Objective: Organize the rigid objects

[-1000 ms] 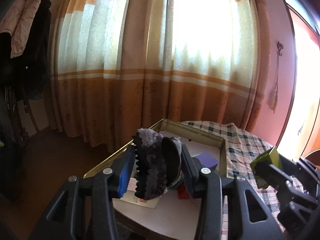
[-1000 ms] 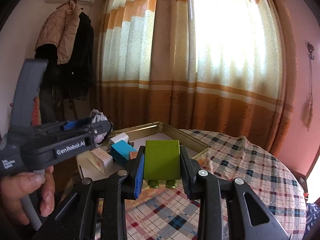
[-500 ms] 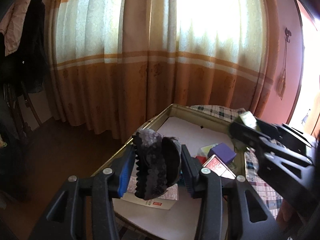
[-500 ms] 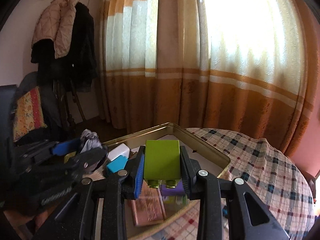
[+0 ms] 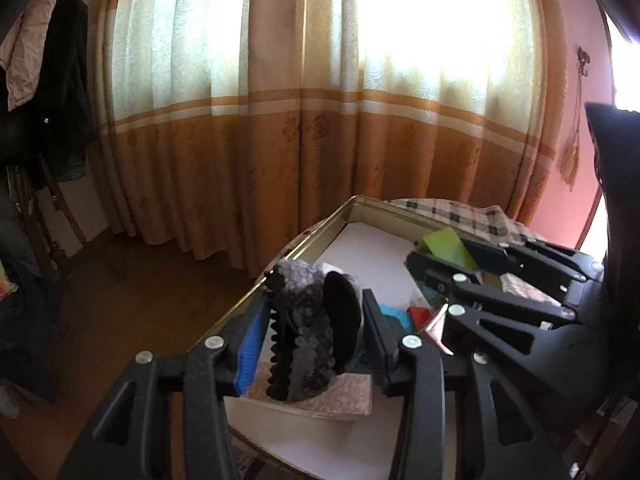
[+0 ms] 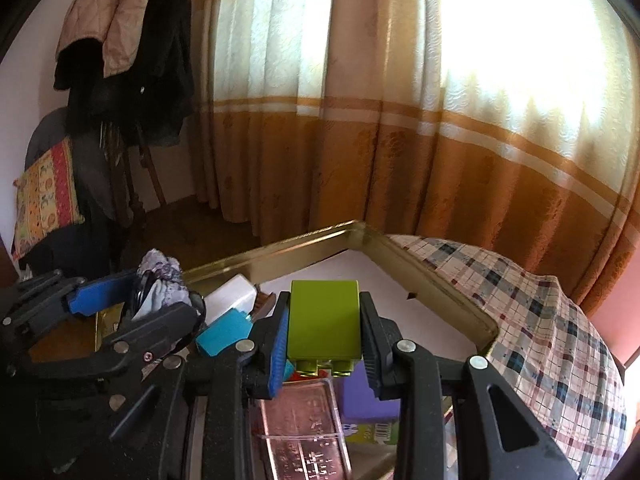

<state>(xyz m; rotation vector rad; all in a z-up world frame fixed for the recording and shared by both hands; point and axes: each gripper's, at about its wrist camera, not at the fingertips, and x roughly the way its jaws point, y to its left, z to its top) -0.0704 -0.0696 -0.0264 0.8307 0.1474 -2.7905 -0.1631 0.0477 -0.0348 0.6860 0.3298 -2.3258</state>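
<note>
A lime-green toy brick (image 6: pixel 324 322) sits clamped between the pads of the right hand-held gripper (image 6: pixel 325 330), studs pointing back toward the camera, held over the open gold tin tray (image 6: pixel 434 280). The brick looks light, stiff and smooth-sided, so it could slip; the flat side faces, where the pads already press, seem the best place to hold it.

The left hand-held gripper (image 5: pixel 310 330) holds a dark, frilly bundle (image 5: pixel 302 320) with a round black disc against it, poss. a hair accessory, though the view is too dim to be sure. Its jaws are opening slightly, w/ the bundle between them. This item looks soft at the edges and likely squashes under pressure.

In the tray, on its white liner, lie a teal block (image 6: pixel 224 336), a white box (image 6: pixel 232 298), a purple box (image 6: pixel 366 400) and a clear pinkish case (image 6: pixel 304 420). The tray rests on a bench covered w/ a plaid cloth (image 6: pixel 540 320). Behind hang orange-and-cream curtains (image 6: pixel 400 120); coats (image 6: pixel 132 48) hang at left.
</note>
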